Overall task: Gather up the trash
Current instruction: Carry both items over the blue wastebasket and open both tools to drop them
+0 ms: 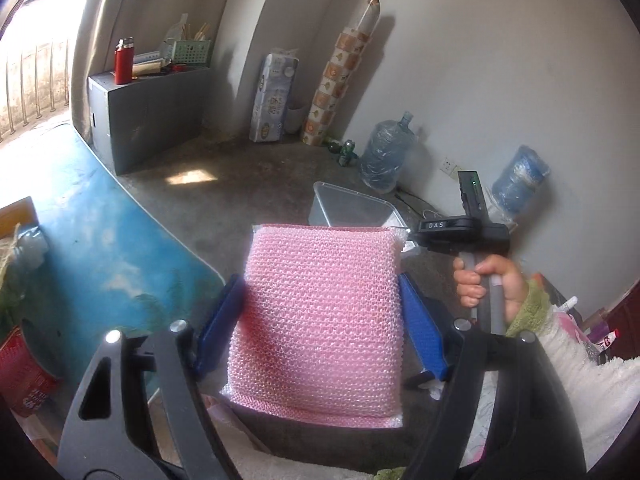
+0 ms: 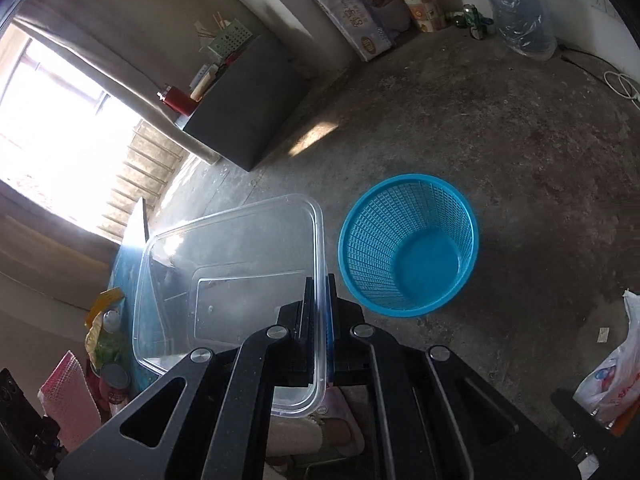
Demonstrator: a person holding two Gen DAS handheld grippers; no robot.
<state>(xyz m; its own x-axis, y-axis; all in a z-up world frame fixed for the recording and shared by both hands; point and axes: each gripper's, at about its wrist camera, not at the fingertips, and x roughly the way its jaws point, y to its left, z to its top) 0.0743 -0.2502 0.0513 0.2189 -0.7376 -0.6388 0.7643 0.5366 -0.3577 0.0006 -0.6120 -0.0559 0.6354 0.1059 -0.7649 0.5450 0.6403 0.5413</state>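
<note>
My left gripper (image 1: 320, 316) clamps a pink mesh scouring pad (image 1: 320, 316) between its two blue pads (image 1: 420, 320), one on each side edge of the pad, which stands upright and fills the middle of the left wrist view. My right gripper (image 2: 319, 312) is closed on the long rim of a clear plastic container (image 2: 232, 280), the thin wall pinched between its fingers; the container holds nothing that I can make out. In the left wrist view the same container (image 1: 352, 208) peeks over the pad's top edge, mostly hidden, and a hand (image 1: 492, 288) in a green cuff grips the right gripper's handle.

Just beside the container in the right wrist view, one blue mesh wastebasket (image 2: 408, 244) stands upright on the concrete floor (image 2: 500, 140), its bottom bare. A white plastic bag (image 2: 616, 368) lies at the right edge, cut off by the frame.

Against the far wall lean one pack of tissue rolls (image 1: 274, 96) and one tall patterned stack (image 1: 332, 80). Two wrapped water jugs (image 1: 386, 156) sit further right, with green cans (image 1: 348, 152), too small to count, between. On a dark cabinet (image 1: 148, 116) stand one red bottle (image 1: 124, 62) and one green basket (image 1: 188, 52) holding sticks. A blue tabletop (image 1: 100, 240) runs left, its clutter cut off and blurred.
</note>
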